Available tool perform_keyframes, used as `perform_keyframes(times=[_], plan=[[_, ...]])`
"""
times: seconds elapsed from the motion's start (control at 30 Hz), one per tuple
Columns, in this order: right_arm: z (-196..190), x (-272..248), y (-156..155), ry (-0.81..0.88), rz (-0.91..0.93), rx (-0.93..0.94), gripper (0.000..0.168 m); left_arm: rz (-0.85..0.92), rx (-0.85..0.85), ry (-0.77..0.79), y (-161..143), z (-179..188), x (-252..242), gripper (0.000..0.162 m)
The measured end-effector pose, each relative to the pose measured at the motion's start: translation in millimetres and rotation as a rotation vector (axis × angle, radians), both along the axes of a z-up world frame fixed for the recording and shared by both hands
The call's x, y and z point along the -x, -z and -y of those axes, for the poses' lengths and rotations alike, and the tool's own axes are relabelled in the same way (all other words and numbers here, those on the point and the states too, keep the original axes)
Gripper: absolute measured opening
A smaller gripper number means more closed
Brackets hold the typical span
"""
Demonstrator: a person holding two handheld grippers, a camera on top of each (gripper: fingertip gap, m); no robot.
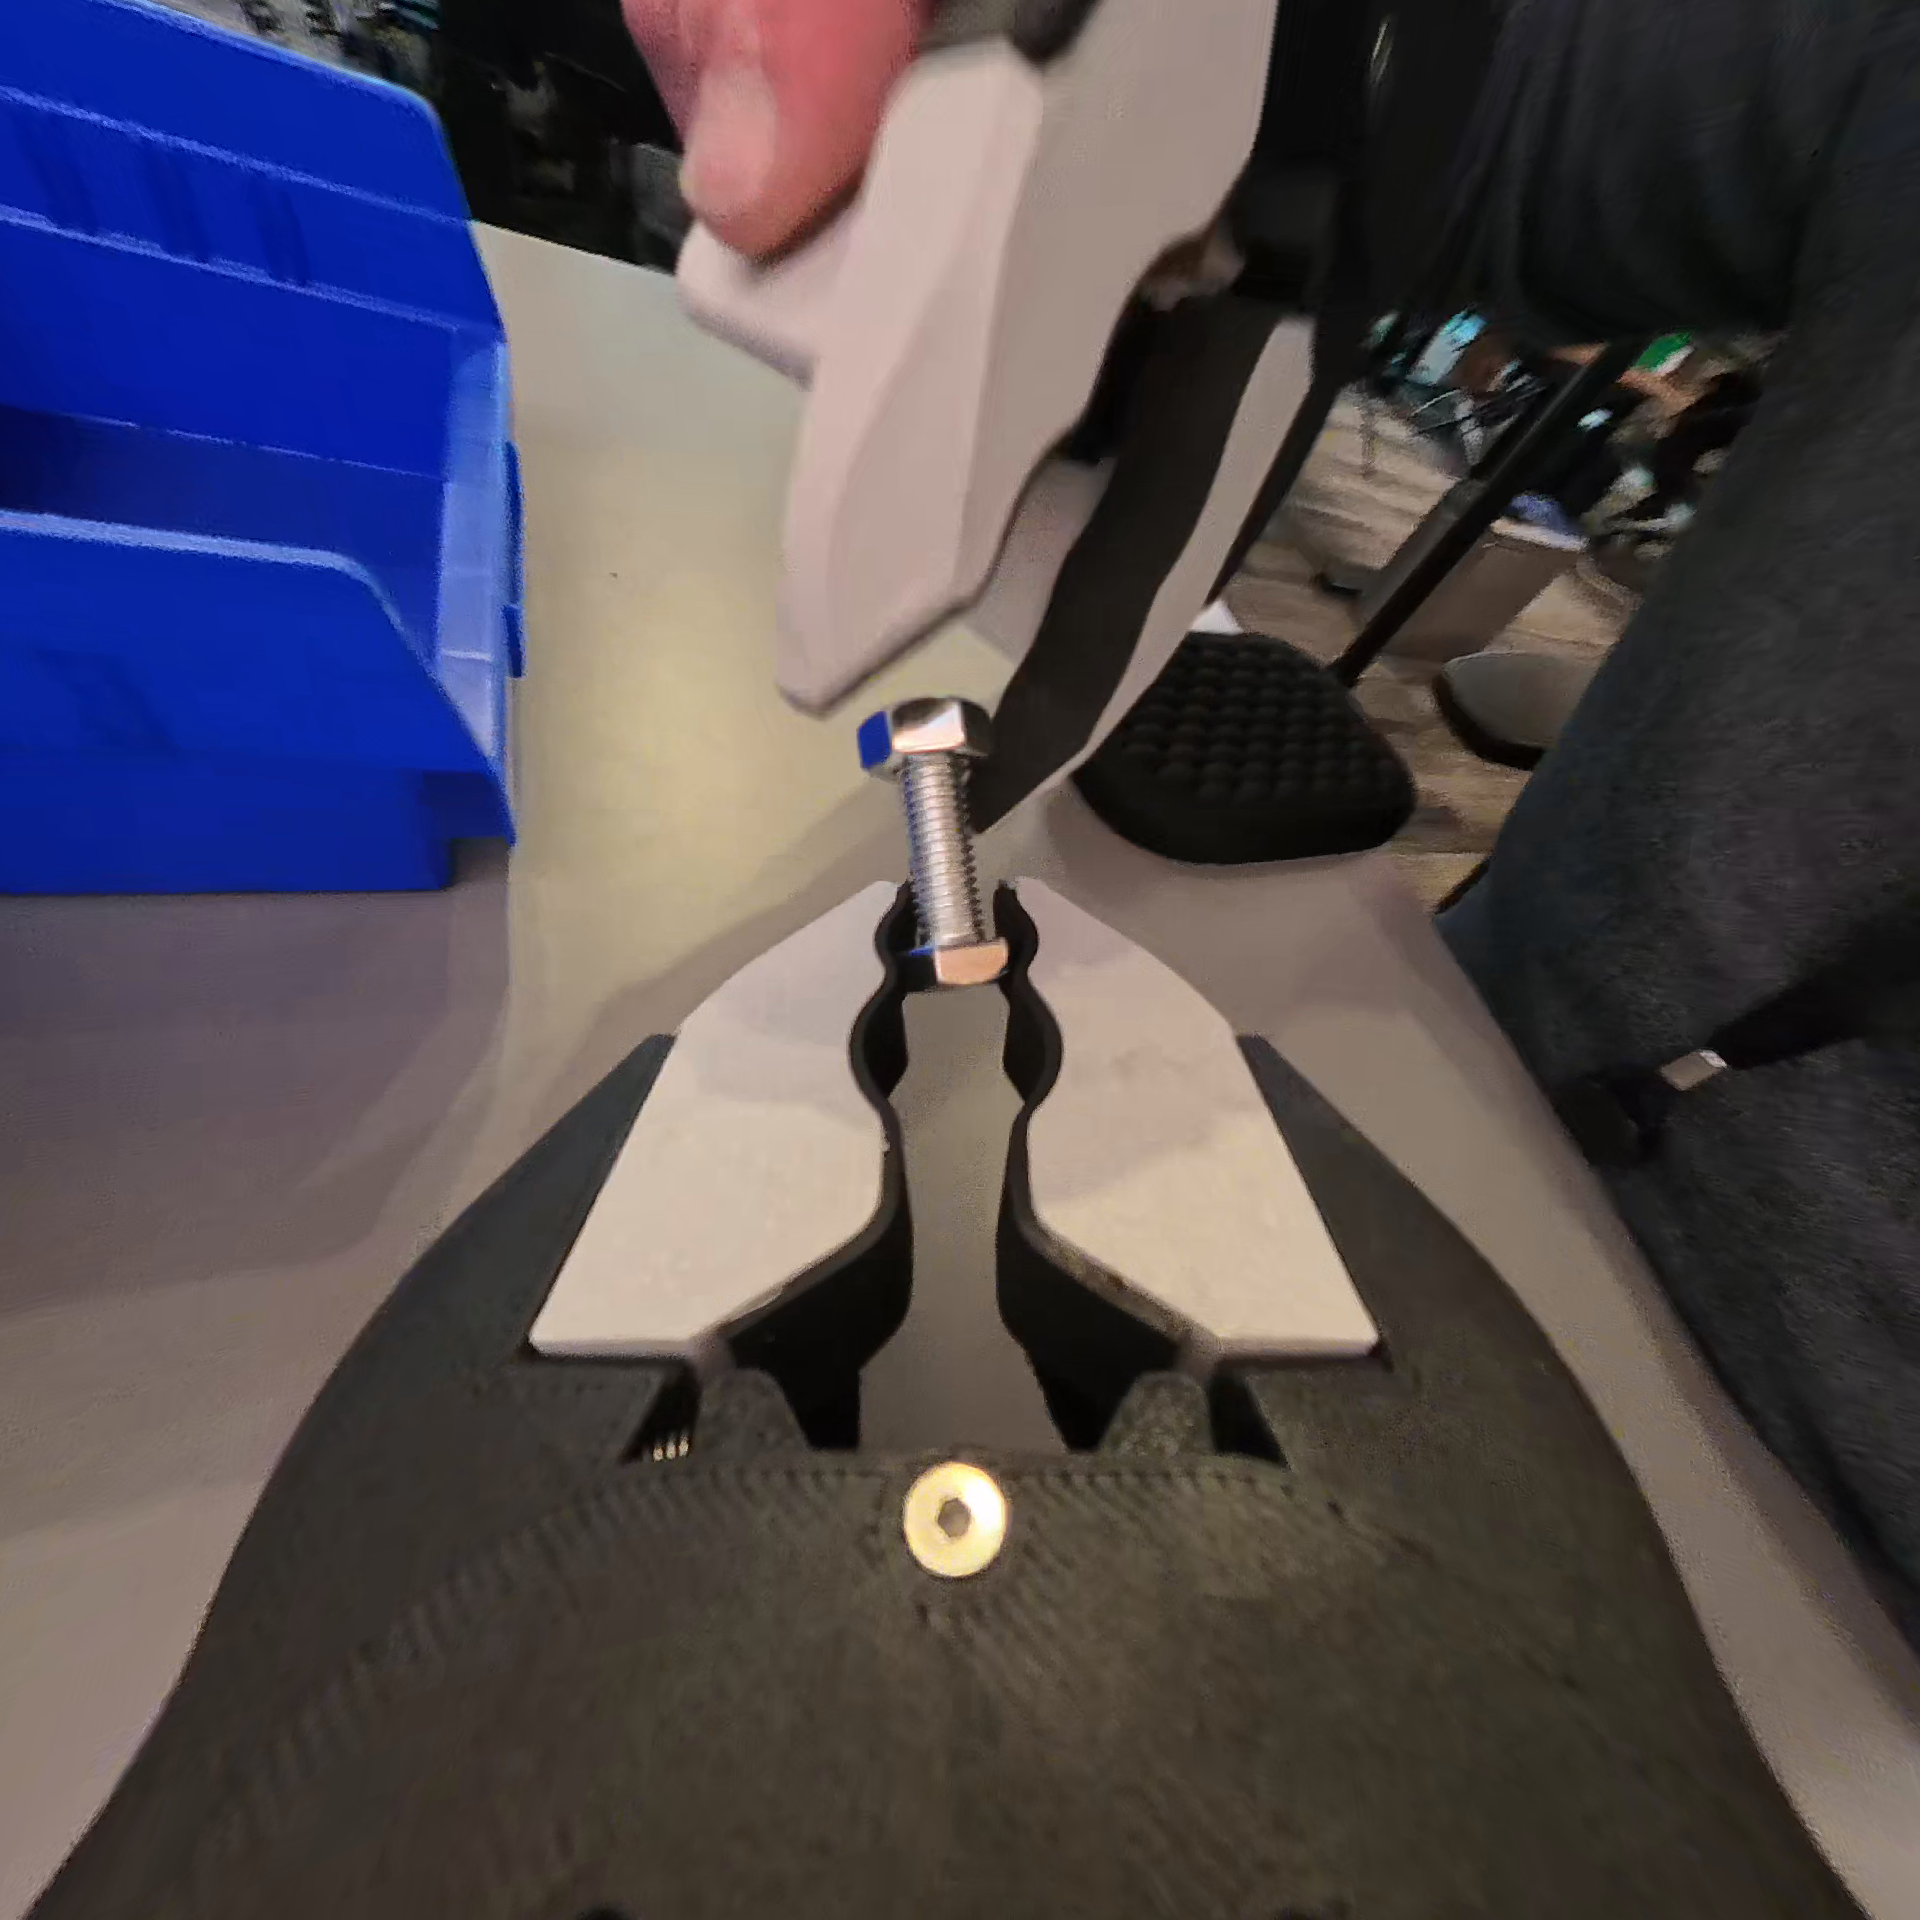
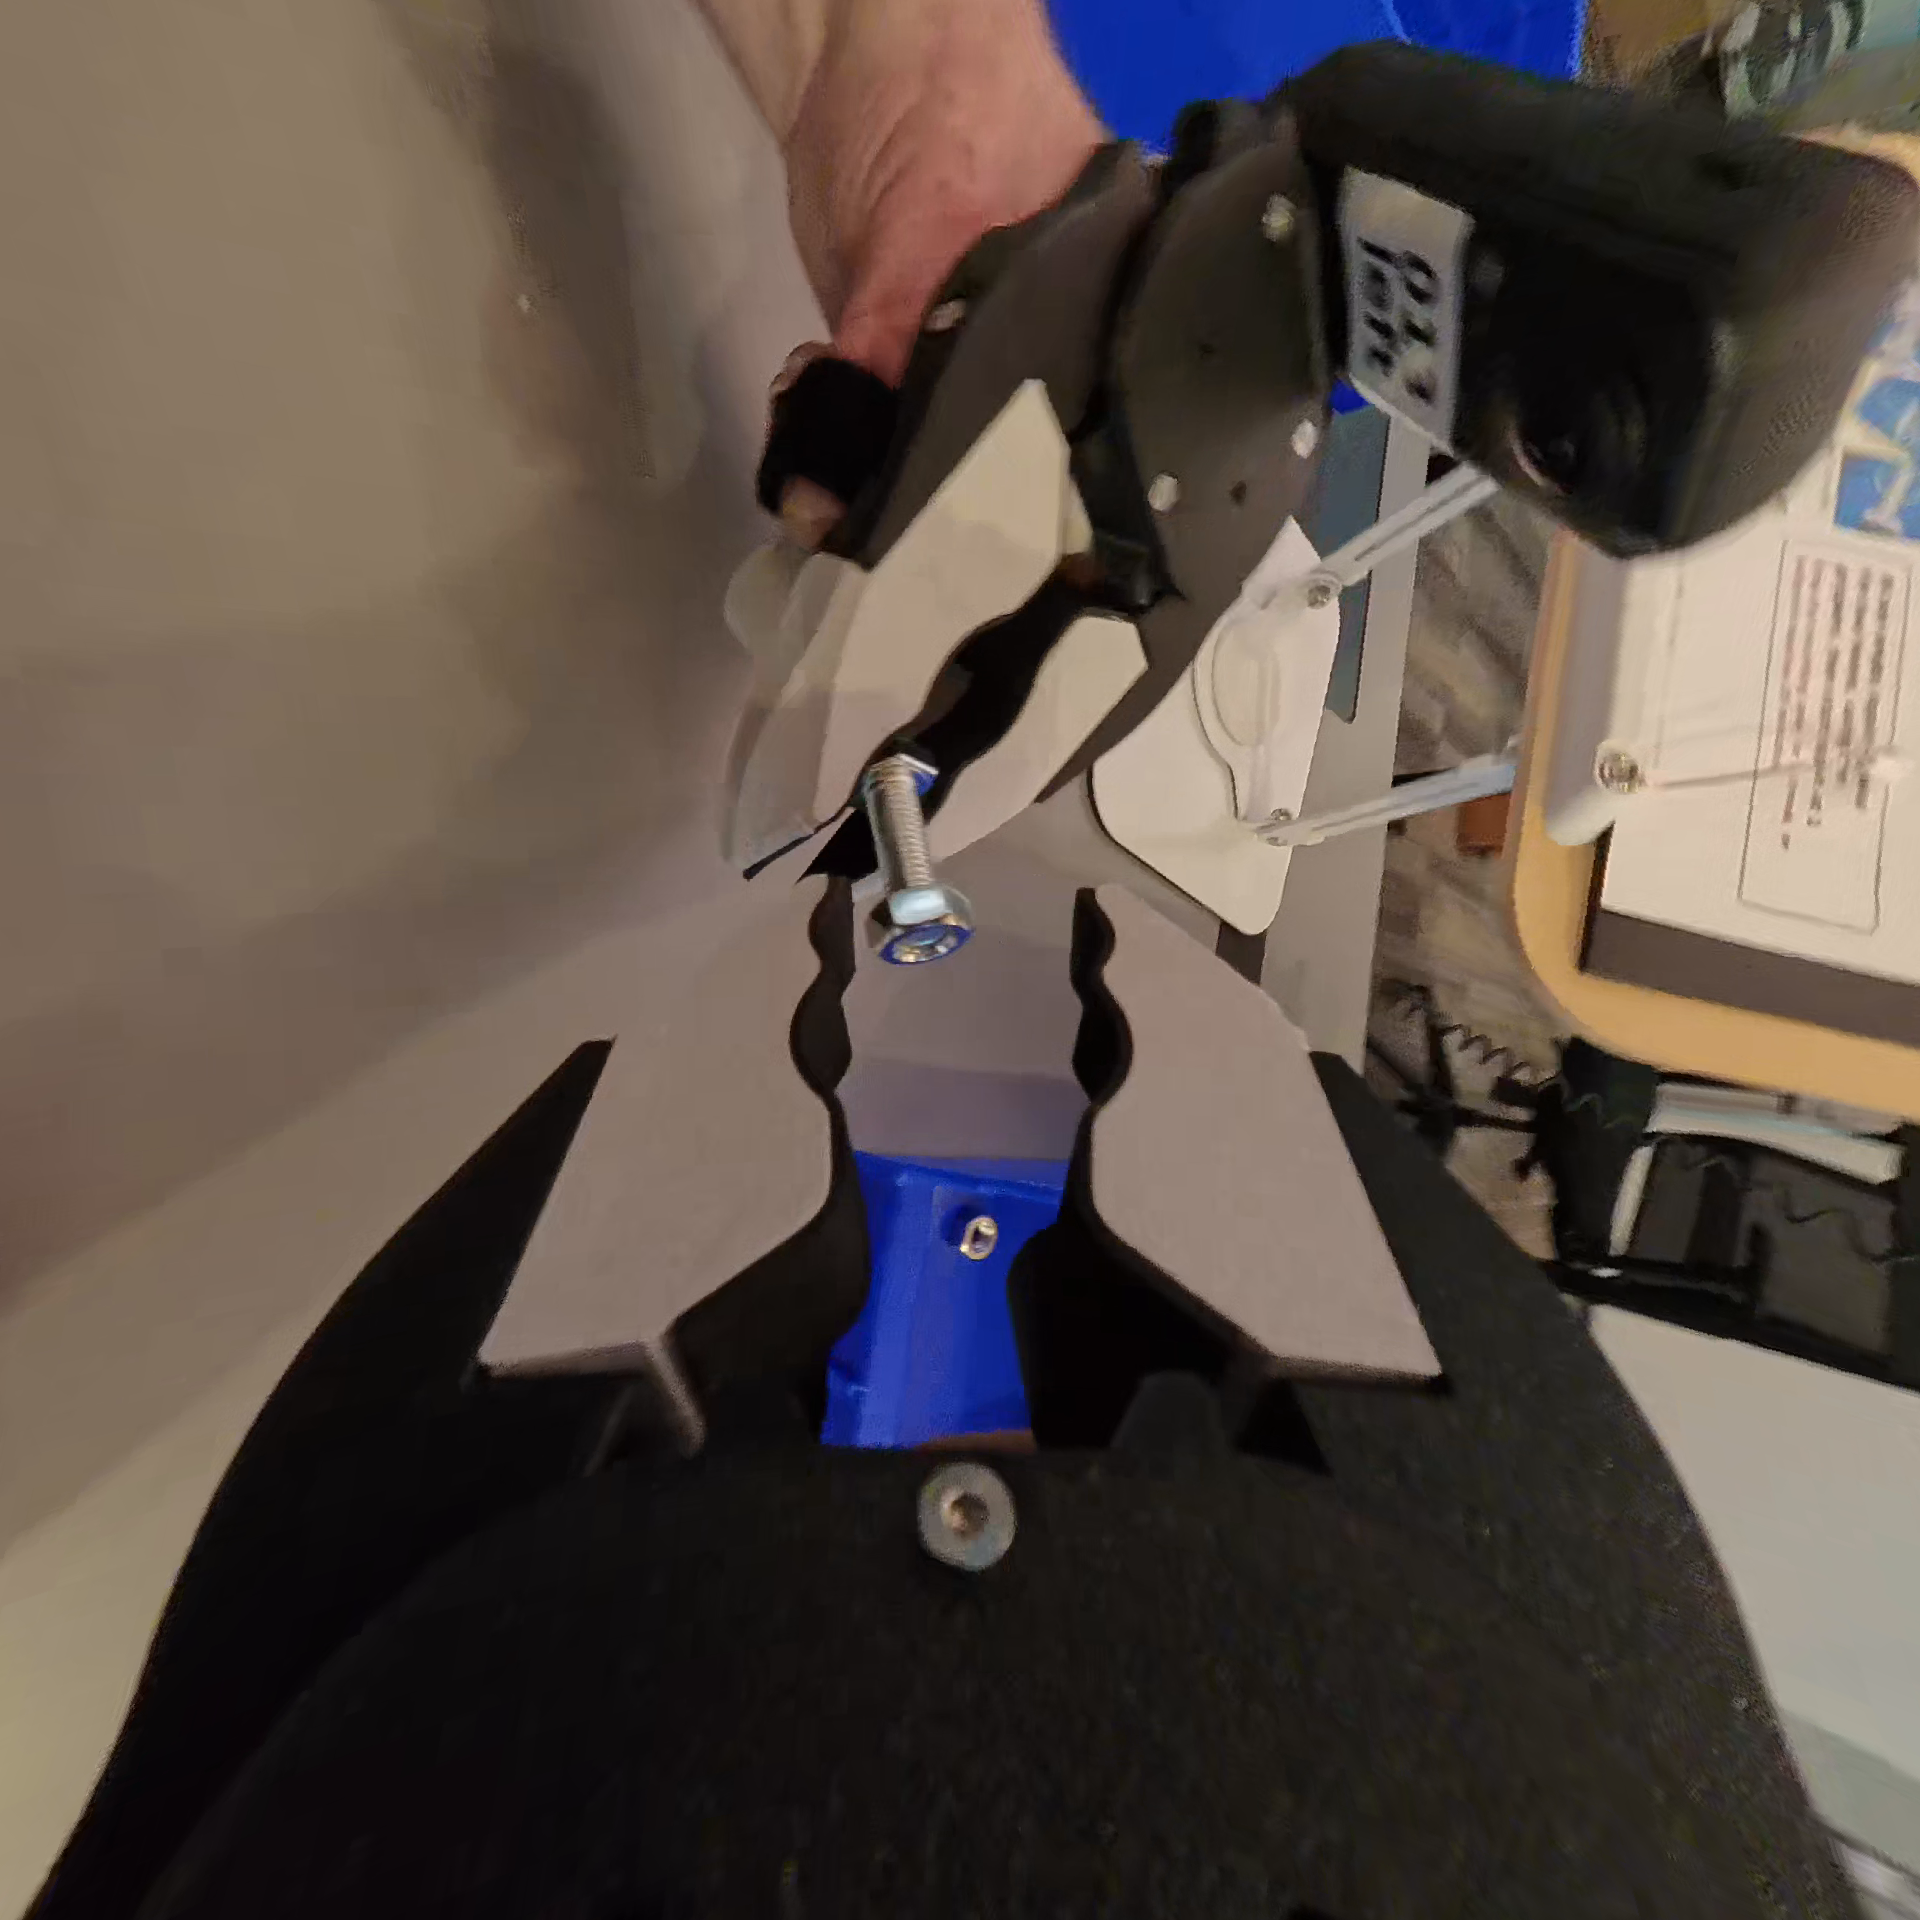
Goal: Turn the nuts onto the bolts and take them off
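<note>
Left wrist view: left gripper [image 1: 951, 904] clamped on a shiny silver steel bolt with coarse thread [image 1: 935, 831], pinched at the hex head low between the black wavy inner faces of the grey fingers. Bolt held off the tabletop, shank rising up and leaning slightly left. Threaded on at the free upper end, a silver hex nut [image 1: 925, 732], polished enough to carry a blue reflection on one flat.

Right above the nut, the right gripper's two fingers spread apart, one grey, one showing its black inner face, with a person's hand [image 1: 769, 114] behind them. Whether either finger touches the nut: cannot tell.

Stack of bright blue plastic bins [image 1: 239, 520] close on the left, standing on the pale grey tabletop [image 1: 644, 520]. Bare tabletop between bins and bolt. To the right, the tabletop edge curving away, with a black dimpled pad [image 1: 1247, 748] and dark clothing beyond it.

Right wrist view: right gripper [image 2: 956, 899] open wide, nut [image 2: 920, 925] just inside the left fingertip, clear room towards the other. Left gripper [image 2: 873, 821] coming in from above, closed on the bolt [image 2: 896, 831]. Beneath the open fingers, a blue bin [image 2: 935, 1299] with one small loose nut [image 2: 977, 1236] inside. Bare tabletop off to the left.
</note>
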State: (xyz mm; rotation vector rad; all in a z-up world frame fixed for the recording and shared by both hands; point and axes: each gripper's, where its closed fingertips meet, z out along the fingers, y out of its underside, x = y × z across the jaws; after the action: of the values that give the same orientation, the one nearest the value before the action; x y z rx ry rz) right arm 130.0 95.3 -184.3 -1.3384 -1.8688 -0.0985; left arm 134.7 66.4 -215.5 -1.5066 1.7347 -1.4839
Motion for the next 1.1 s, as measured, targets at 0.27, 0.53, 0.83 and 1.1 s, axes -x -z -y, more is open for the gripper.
perform_keyframes(times=[0.27,0.53,0.83,1.1], plan=[[-8.8,-10.4,-17.7,0.353,-0.505,0.668,0.038,0.006,-0.438,-0.200,-6.3,-22.4,-7.3,0.014],[3.0,-6.2,-2.2,0.431,-0.621,0.958,0.034,-0.010,-0.692,-0.293,-10.1,-27.1,-12.6,0.014],[6.4,-3.7,0.7,0.405,-0.560,0.871,0.019,-0.013,-0.689,-0.312,-10.2,-31.4,-12.0,0.014],[9.7,-5.9,-1.3,0.094,-0.106,0.283,0.019,0.022,-0.353,-0.139,-9.7,-7.2,-10.5,0.014]])
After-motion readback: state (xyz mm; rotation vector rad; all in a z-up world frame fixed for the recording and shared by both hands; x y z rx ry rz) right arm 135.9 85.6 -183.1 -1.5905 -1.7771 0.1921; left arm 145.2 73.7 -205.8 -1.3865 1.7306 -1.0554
